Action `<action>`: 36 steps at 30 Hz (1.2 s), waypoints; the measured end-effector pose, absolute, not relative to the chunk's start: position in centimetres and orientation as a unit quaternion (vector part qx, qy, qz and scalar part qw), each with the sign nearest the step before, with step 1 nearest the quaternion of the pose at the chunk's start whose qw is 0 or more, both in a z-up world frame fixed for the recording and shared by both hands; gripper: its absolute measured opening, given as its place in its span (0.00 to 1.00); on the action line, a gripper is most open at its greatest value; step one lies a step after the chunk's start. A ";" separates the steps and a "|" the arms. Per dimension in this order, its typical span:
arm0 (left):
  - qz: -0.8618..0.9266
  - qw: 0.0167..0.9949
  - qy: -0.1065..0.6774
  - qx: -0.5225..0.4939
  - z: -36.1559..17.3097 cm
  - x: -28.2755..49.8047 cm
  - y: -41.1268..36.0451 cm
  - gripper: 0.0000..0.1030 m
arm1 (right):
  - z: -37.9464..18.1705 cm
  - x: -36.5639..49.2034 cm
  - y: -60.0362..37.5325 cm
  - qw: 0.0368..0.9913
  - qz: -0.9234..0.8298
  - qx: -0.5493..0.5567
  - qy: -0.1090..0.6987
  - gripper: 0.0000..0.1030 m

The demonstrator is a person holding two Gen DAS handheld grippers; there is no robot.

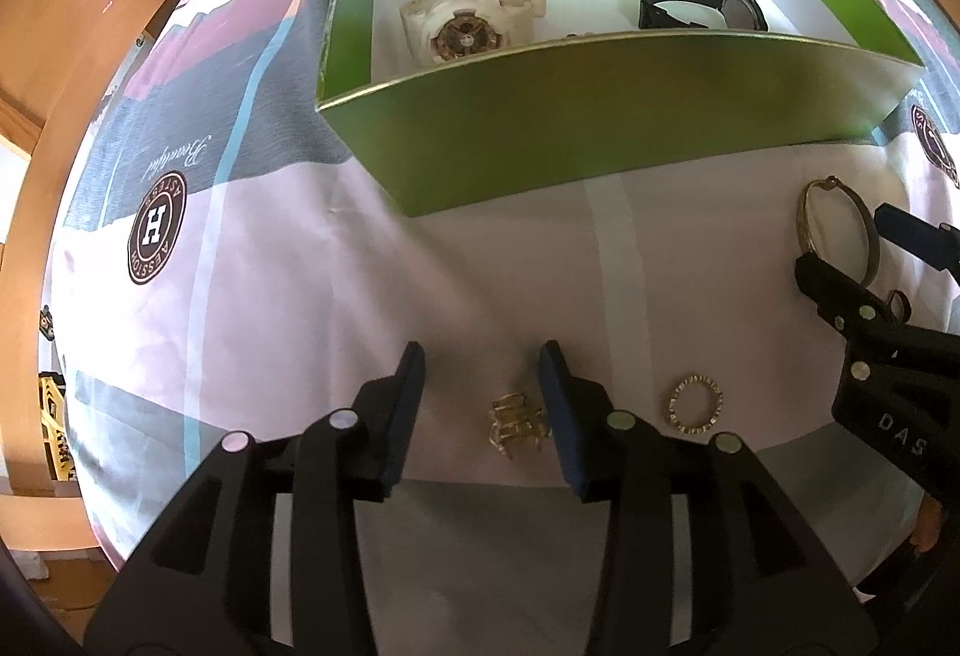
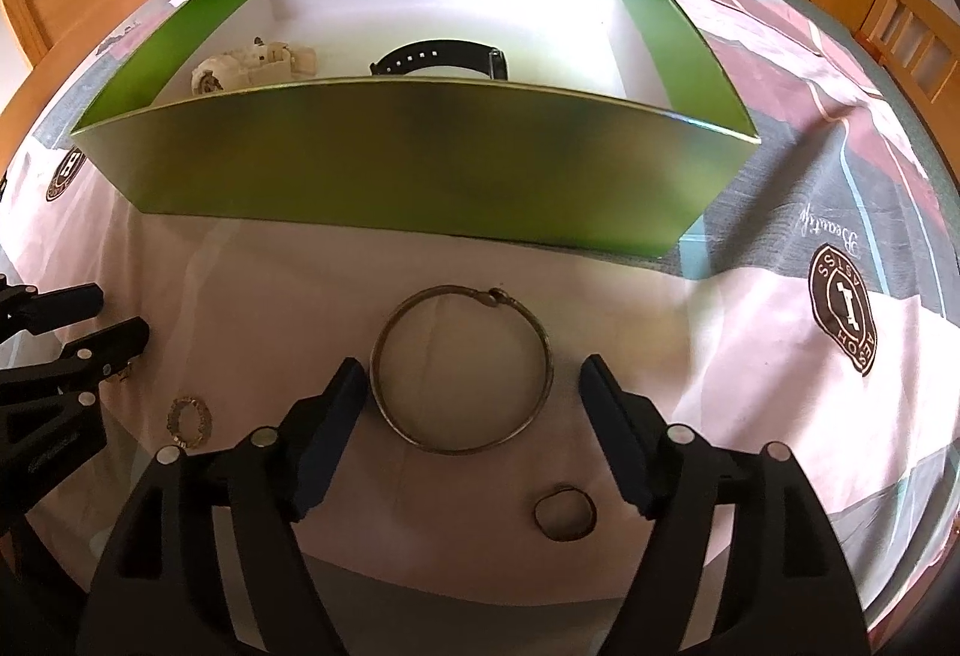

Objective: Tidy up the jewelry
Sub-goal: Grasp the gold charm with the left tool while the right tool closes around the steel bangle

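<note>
- Left wrist view: left claw point(image 1: 483, 365) pointed steeply down at the bedsheet point(image 1: 288, 308), jaws partly open, gripping nothing. Gold clasp piece point(image 1: 516, 425) lay loose between them, near the right finger. Beaded ring point(image 1: 696, 404) just right. Both watches sat in the green box point(image 1: 600, 128).
- Right wrist view: right claw point(image 2: 474, 380) angled down, jaws wide, straddling the bangle point(image 2: 378, 386) without touching. Small ring point(image 2: 564, 521) lay nearer the camera.

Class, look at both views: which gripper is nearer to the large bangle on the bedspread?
Right. The right gripper has its open fingers either side of the bangle. The left gripper is off to the side, over a small gold clasp.
</note>
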State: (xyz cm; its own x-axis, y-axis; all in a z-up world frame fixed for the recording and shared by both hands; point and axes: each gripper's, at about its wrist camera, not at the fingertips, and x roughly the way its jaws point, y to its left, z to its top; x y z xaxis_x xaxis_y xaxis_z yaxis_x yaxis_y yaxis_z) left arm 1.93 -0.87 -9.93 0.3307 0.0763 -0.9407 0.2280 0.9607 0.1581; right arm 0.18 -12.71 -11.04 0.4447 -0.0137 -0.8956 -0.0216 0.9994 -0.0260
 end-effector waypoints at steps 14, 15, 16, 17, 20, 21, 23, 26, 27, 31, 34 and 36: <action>-0.078 0.800 0.589 0.082 -9.2 2.1 -0.1 0.13 | -10.9 0.1 -12.8 0.850 0.002 -0.019 0.527 0.73; -0.079 0.801 0.588 0.078 -9.0 2.3 0.2 0.13 | -11.0 0.1 -12.9 0.850 0.002 -0.019 0.527 0.73; -0.079 0.803 0.586 0.073 -8.8 2.6 0.4 0.13 | -11.0 0.2 -12.9 0.849 0.002 -0.019 0.528 0.73; -0.078 0.804 0.585 0.071 -8.8 2.6 0.5 0.13 | -11.1 0.2 -12.9 0.849 0.001 -0.020 0.529 0.74; -0.077 0.805 0.585 0.070 -8.7 2.9 0.6 0.13 | -11.2 0.3 -12.9 0.848 -0.002 -0.022 0.529 0.77; -0.077 0.804 0.585 0.072 -8.8 2.9 0.5 0.13 | -11.2 0.4 -12.9 0.848 -0.001 -0.021 0.529 0.77; -0.076 0.804 0.585 0.077 -8.9 3.0 0.4 0.13 | -11.1 0.3 -13.0 0.848 0.007 -0.012 0.529 0.67; -0.073 0.806 0.582 0.079 -8.8 3.0 0.5 0.13 | -10.7 0.3 -12.9 0.851 0.012 -0.007 0.525 0.60; -0.071 0.808 0.580 0.079 -8.7 2.9 0.5 0.13 | -10.7 0.3 -13.0 0.852 0.013 -0.002 0.524 0.60; -0.067 0.812 0.574 0.081 -8.5 2.2 -0.1 0.13 | -10.5 0.4 -13.4 0.855 0.014 0.010 0.518 0.59; -0.067 0.813 0.573 0.081 -8.3 2.2 -0.1 0.13 | -10.1 0.4 -13.5 0.862 0.016 0.018 0.507 0.59; -0.067 0.813 0.573 0.081 -8.3 2.2 -0.1 0.13 | -9.9 0.1 -13.3 0.864 0.020 0.015 0.502 0.59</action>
